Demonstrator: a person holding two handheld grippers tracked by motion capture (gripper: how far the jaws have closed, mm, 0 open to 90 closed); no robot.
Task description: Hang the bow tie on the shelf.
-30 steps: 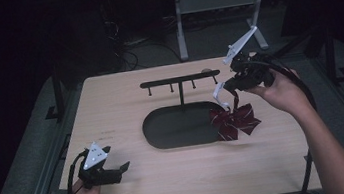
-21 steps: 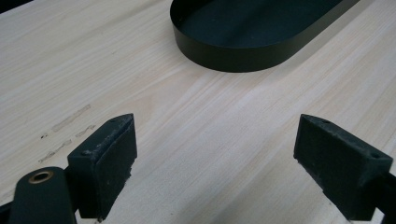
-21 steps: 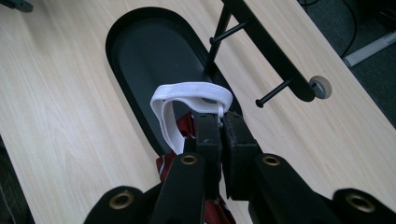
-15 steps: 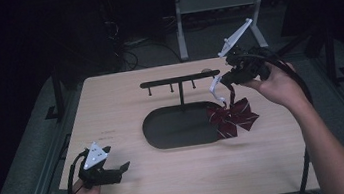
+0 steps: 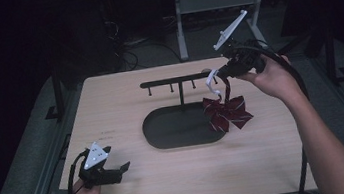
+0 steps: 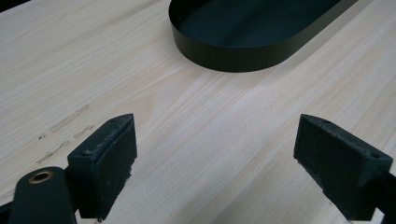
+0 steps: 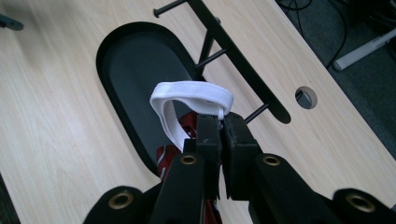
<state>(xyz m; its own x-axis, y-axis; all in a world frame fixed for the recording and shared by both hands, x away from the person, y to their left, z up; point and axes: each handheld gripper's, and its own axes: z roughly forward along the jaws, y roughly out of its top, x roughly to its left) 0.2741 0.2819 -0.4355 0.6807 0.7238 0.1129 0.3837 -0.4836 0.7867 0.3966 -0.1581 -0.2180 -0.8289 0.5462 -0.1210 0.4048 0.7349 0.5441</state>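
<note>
- Right gripper held up over the far right part of the table, near the right end of the black hook rack.
- Its jaws are clenched on the white elastic strap of a dark red striped bow tie; in the right gripper view the strap loops out beyond the pinched jaw tips.
- Bow tie hangs below the gripper, clear of the rack's bar, dangling over the right end of the oval black tray that forms the rack's base. Whether its lower edge touches the tray rim or the table, cannot tell.
- Strap loop sits just beside the rack's rightmost pegs; contact with a peg not discernible.
- Left gripper low at the near left corner of the table, on or just above the wood, well apart from tray and bow tie.
- Left jaws released, standing wide, bare tabletop between them; the tray's near wall lies ahead in the left gripper view.
- Round cable hole in the tabletop beyond the rack.
</note>
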